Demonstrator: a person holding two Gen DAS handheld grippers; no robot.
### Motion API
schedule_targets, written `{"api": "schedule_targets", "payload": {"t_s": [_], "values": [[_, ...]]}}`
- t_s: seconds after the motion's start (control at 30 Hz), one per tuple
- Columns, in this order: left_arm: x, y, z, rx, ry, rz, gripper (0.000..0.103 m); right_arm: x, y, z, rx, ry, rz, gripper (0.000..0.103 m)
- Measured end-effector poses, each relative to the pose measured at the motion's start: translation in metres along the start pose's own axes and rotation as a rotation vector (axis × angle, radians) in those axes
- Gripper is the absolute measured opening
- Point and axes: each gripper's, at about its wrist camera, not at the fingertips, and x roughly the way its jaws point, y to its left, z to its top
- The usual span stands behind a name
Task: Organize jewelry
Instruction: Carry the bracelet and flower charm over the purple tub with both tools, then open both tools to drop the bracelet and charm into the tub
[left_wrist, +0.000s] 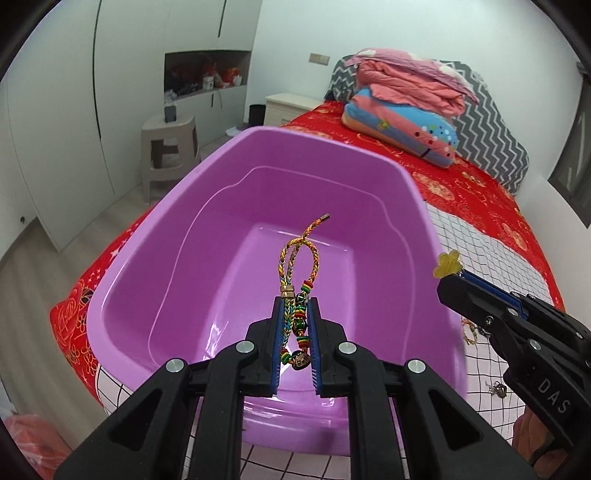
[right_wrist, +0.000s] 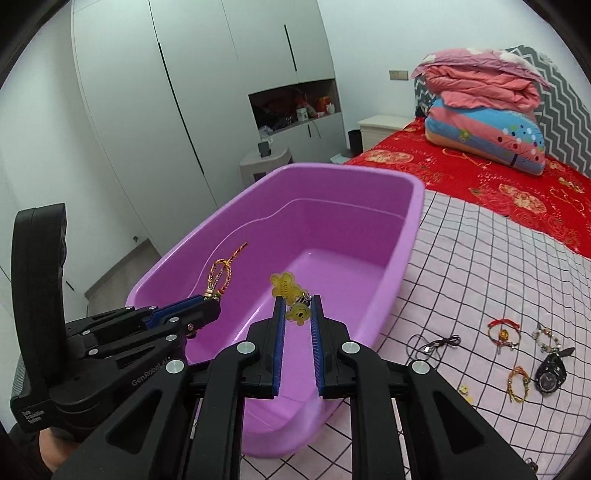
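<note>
Braided bracelet (left_wrist: 295, 288) between fingers (left_wrist: 280, 332), above purple tub (left_wrist: 155, 236), bracelets (right_wrist: 517, 354) nearby.

The tub (left_wrist: 155, 258) is plain purple. The bracelet (left_wrist: 295, 273) is braided gold with rainbow beads, the charm (right_wrist: 286, 286) yellow. The sheet (right_wrist: 480, 280) is pink (black grid), the bedspread (left_wrist: 472, 192) red, gold-flowered.

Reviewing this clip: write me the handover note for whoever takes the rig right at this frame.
Left gripper: shut on the braided bracelet, over the purple tub.
Right gripper: shut on the yellow charm keychain, also over the tub.
Done: both pieces lifted; the tub looks empty so far.
Left: release both into the tub, then collect the red bracelet, beaded bracelet, orange bracelet, watch and black cord from the checked sheet.
</note>
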Motion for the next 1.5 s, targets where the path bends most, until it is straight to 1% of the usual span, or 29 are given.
{"api": "schedule_targets", "payload": {"t_s": [0.1,0.27,0.6,0.67,0.7,0.73,0.8,0.83,0.87,1.07,1.2,1.27,1.4,1.5], "values": [[0.009,0.008,0.003,-0.007,0.013,0.019,0.013,0.016,-0.002,0.003,0.007,0.037,0.004,0.013],[0.017,0.017,0.002,-0.021,0.039,0.026,0.014,0.034,-0.003,0.003,0.008,0.087,0.000,0.013],[0.028,0.021,0.009,-0.014,0.061,0.060,0.016,0.050,0.000,0.005,-0.006,0.120,-0.023,0.014],[0.029,0.022,0.011,-0.014,0.063,0.071,0.025,0.051,-0.001,0.005,0.001,0.126,-0.023,0.014],[0.028,0.022,0.010,-0.014,0.061,0.074,0.036,0.051,-0.003,0.006,0.011,0.129,-0.018,0.017],[0.026,0.022,0.011,-0.013,0.050,0.080,0.054,0.051,-0.004,0.006,0.020,0.133,-0.017,0.022],[0.019,0.023,0.012,-0.011,0.021,0.087,0.075,0.049,-0.005,0.007,0.028,0.128,-0.023,0.024],[0.015,0.023,0.012,-0.015,0.005,0.089,0.078,0.048,-0.006,0.007,0.024,0.124,-0.030,0.024],[0.014,0.024,0.013,-0.017,0.003,0.088,0.078,0.046,-0.005,0.007,0.017,0.120,-0.037,0.024],[0.015,0.029,0.011,-0.042,0.026,0.110,0.079,0.041,-0.008,0.005,0.017,0.112,-0.047,0.025],[0.013,0.029,0.009,-0.038,0.026,0.120,0.084,0.039,-0.010,0.003,0.028,0.112,-0.051,0.026],[0.010,0.029,0.009,-0.038,0.021,0.124,0.087,0.037,-0.011,0.003,0.031,0.109,-0.052,0.027],[0.004,0.026,0.009,-0.036,0.010,0.135,0.088,0.034,-0.010,0.002,0.025,0.102,-0.060,0.028],[0.000,0.024,0.007,-0.033,0.010,0.140,0.090,0.031,-0.011,0.001,0.024,0.097,-0.064,0.032]]}}
